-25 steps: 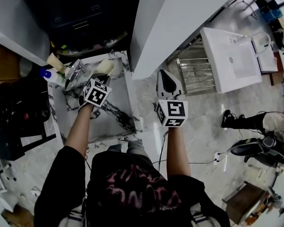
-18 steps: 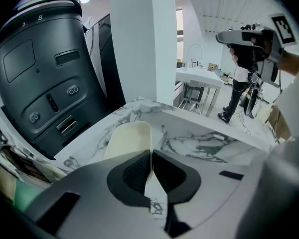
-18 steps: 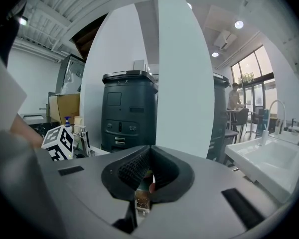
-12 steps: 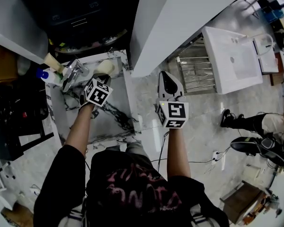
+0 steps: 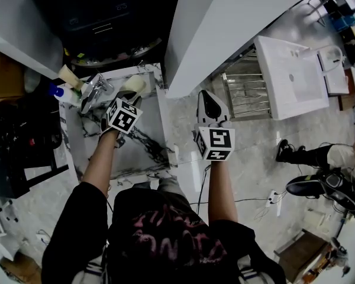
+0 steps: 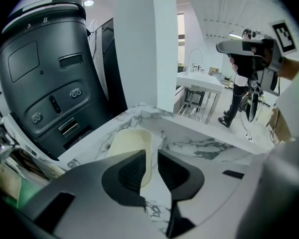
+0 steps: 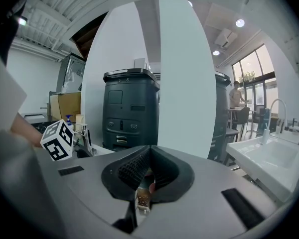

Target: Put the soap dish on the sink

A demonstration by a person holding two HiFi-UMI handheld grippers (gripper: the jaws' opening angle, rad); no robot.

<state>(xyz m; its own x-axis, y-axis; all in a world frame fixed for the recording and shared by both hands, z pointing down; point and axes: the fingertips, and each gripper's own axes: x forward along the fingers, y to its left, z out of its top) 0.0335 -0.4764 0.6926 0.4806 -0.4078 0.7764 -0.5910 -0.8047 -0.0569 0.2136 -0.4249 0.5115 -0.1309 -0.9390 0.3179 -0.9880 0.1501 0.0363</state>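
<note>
The marble sink surface (image 5: 147,154) took up most of the ground in front of the person, with a tall dark machine (image 6: 45,83) standing behind its far edge. A second, white sink (image 5: 290,76) stood well apart to the right.

By the look of it, the task was all but done. The one cream soap dish (image 5: 132,85) lay flat on the marble at the far right corner, apparently resting on the surface rather than carried. The left gripper (image 5: 125,99) hung right over it. In the left gripper view its fingers (image 6: 132,171) stood a narrow way apart with the near rim of the dish (image 6: 129,143) showing in the gap and marble visible beside it, so they did not look clamped on it. What seemed left was only to draw that gripper clear.

The right gripper (image 5: 208,102) was held off the right edge, over the floor, its fingers (image 7: 162,166) pressed together on nothing.

Counted: two sinks, two grippers, one dish, one chrome tap (image 5: 93,89) at the far left corner, and one blue-capped bottle (image 5: 62,93) just beside it.
</note>
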